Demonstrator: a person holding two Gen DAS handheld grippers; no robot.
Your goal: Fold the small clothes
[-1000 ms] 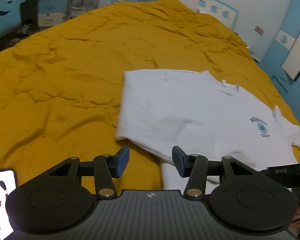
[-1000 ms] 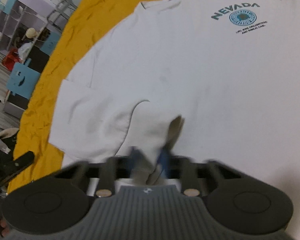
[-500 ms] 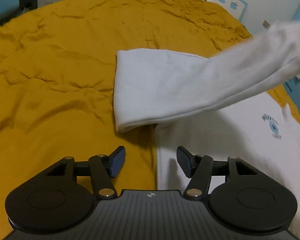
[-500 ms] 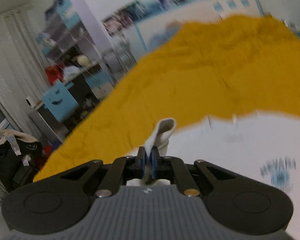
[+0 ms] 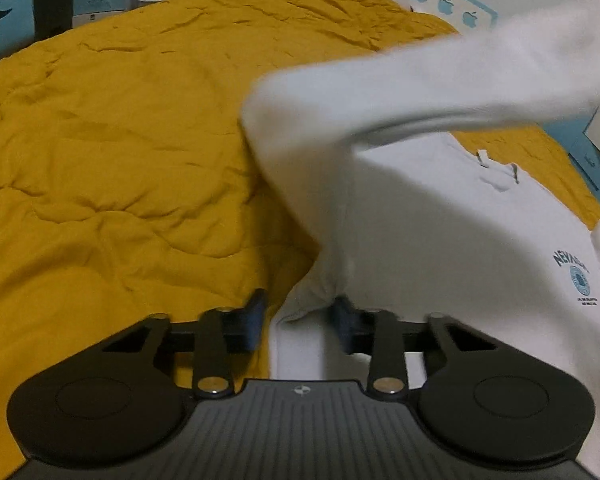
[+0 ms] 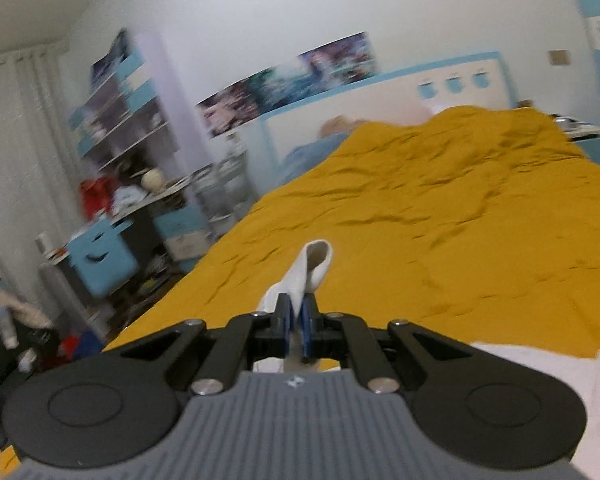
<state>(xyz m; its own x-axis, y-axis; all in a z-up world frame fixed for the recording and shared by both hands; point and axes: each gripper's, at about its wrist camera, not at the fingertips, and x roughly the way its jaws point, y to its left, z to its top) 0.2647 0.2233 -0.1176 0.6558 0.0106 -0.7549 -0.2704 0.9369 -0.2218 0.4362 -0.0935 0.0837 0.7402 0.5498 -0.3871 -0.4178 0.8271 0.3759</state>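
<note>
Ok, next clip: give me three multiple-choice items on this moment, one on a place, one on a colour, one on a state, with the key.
1. Where does the printed NEVADA logo sit in the left wrist view?
A. right edge of the frame
B. top left corner
C. centre of the bedspread

2. What colour is the bedspread?
A. blue
B. mustard yellow
C. grey

3. What is the right hand-held gripper doing?
A. wide open, nothing between its pads
B. resting flat on the bed
C. shut on a fold of the white T-shirt

Key: 1 A, the logo is on the shirt near the right edge; 2 B, the cover shows yellow in both views; 3 C, white cloth sticks up from between the closed blue pads.
</note>
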